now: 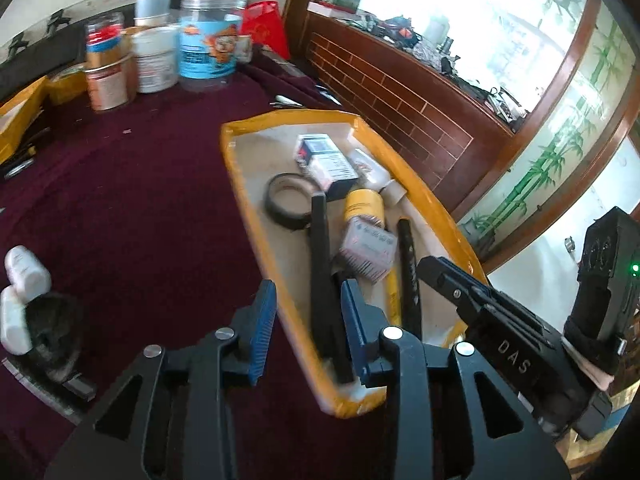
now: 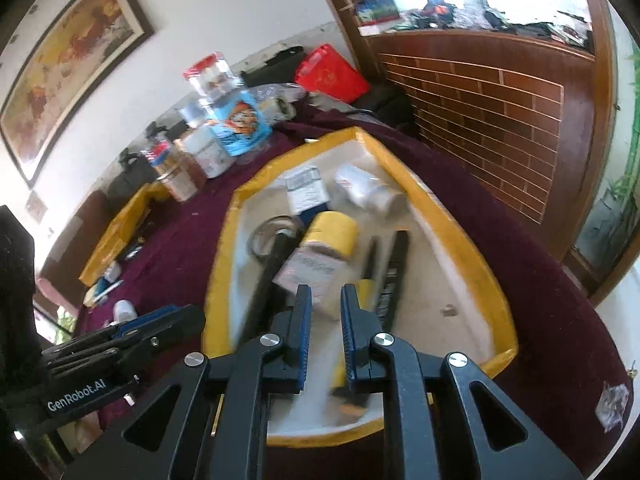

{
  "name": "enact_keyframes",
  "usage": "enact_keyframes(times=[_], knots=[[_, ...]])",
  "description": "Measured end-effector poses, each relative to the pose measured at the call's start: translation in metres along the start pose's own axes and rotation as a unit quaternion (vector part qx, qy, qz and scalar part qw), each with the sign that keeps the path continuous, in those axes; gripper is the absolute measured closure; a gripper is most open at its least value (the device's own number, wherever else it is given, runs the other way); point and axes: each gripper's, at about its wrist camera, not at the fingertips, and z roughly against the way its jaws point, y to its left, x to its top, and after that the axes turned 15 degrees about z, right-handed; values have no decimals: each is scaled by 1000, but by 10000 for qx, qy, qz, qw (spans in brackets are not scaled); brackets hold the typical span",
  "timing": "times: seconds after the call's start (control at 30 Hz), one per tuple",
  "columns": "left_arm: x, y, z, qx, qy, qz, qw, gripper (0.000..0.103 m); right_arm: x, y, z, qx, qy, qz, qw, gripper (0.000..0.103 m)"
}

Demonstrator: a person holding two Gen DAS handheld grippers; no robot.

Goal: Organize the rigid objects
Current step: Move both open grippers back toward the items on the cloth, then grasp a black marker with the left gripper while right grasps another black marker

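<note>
A yellow-rimmed tray (image 1: 240,184) (image 2: 456,224) sits on the maroon cloth and holds rigid items. In it lie a black tape roll (image 1: 286,200), a blue-and-white box (image 1: 328,160), a white bottle (image 1: 372,168), a yellow-capped jar (image 1: 364,204) (image 2: 332,232), a black marker (image 1: 408,264) and a long black bar (image 1: 322,272) (image 2: 268,268). My left gripper (image 1: 308,332) straddles the tray's near rim. It is open, and the bar lies loose between its fingers. My right gripper (image 2: 325,332) hovers over the tray's near end, its pads slightly apart with nothing gripped.
Several jars and tubs (image 1: 208,40) stand at the back of the table, with a red bag (image 1: 266,28) behind them. White bottles (image 1: 24,268) and a dark fuzzy object (image 1: 52,328) lie at the left. A second yellow tray (image 1: 20,108) is far left, and a wooden panel wall (image 1: 400,100) runs along the right.
</note>
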Motion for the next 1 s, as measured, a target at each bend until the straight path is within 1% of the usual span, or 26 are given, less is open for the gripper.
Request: enact_keyframes(times=[0.07,0.13,0.17,0.23,0.3,0.37,0.47,0.5,0.57,0.6,0.7,0.87,0.93,0.97,1.0], knots=[[-1,16,17,-119,-9,141,9998,72,1,10,5,106,-51,64,9999,89],[-3,33,33,-61,-70,191,9998,68,2,26,6,303,-33,182,9994,89],[-4,44,41,-60,-93,226,9997,67,1,38,4,509,23,282,9983,89],[-8,68,57,-23,-146,384,9992,66,0,56,3,767,87,424,9961,87],[-12,96,74,-28,-207,571,9981,66,-3,82,-2,1052,213,696,9918,82],[-16,128,92,29,-326,815,9961,66,-10,109,-13,1424,427,913,9847,82],[-22,183,113,131,-485,1390,9890,66,-23,145,-31,1826,796,1195,9727,82],[-22,194,116,143,-499,1514,9871,66,-29,161,-40,1995,972,1350,9657,82],[-28,223,120,238,-510,1804,9820,65,-37,181,-52,2202,1141,1456,9577,82],[-31,231,120,277,-487,1871,9807,65,-40,188,-56,2251,1203,1510,9550,82],[-40,253,117,290,-384,2120,9761,65,-48,203,-67,2240,1329,1667,9510,82],[-44,270,108,248,-316,2356,9710,65,-63,222,-70,2470,1530,1706,9415,81],[-46,275,106,220,-266,2405,9700,65,-72,236,-70,2679,1652,1771,9325,80],[-47,276,106,227,-263,2424,9696,65,-77,247,-70,2881,1742,1857,9231,80],[-47,278,105,238,-266,2452,9688,65,-83,259,-67,3200,1859,1995,9073,80]])
